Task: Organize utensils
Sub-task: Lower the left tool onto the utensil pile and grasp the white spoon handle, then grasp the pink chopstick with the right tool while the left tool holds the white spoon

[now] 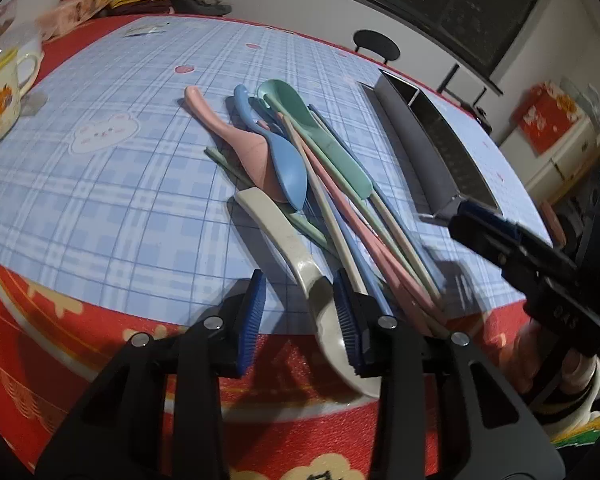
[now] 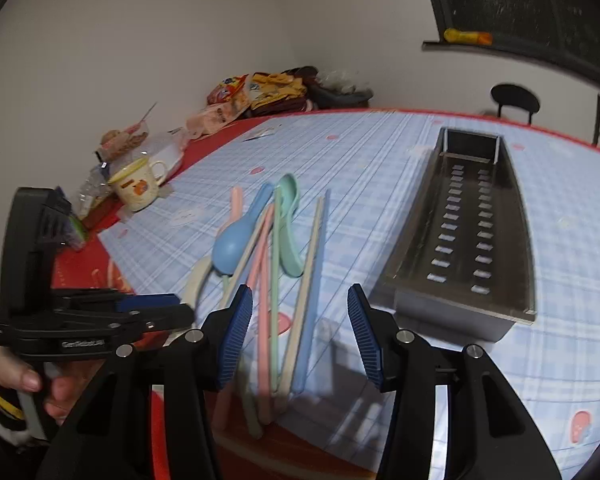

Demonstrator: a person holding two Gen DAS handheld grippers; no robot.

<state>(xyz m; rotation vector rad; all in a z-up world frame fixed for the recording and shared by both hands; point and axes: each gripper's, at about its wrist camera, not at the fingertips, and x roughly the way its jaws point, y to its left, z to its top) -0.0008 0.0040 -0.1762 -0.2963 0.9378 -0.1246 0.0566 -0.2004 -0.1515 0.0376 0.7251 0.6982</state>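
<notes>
Blue-checked bench (image 1: 100,208) carries the utensil pile (image 1: 300,184) at frame centre, light, stiff, slippery plastic, so take the cream spoon (image 1: 284,240) at its handle; your left gripper (image 1: 300,320) and right gripper (image 2: 298,332) are both wide open, holding nothing.

Left gripper (image 1: 300,316) hangs spread wide over the cream spoon (image 1: 288,248), its bowl just beside the right pad; pastel chopsticks (image 1: 364,236) right of that spoon, metal tray (image 1: 432,148) beyond.
</notes>
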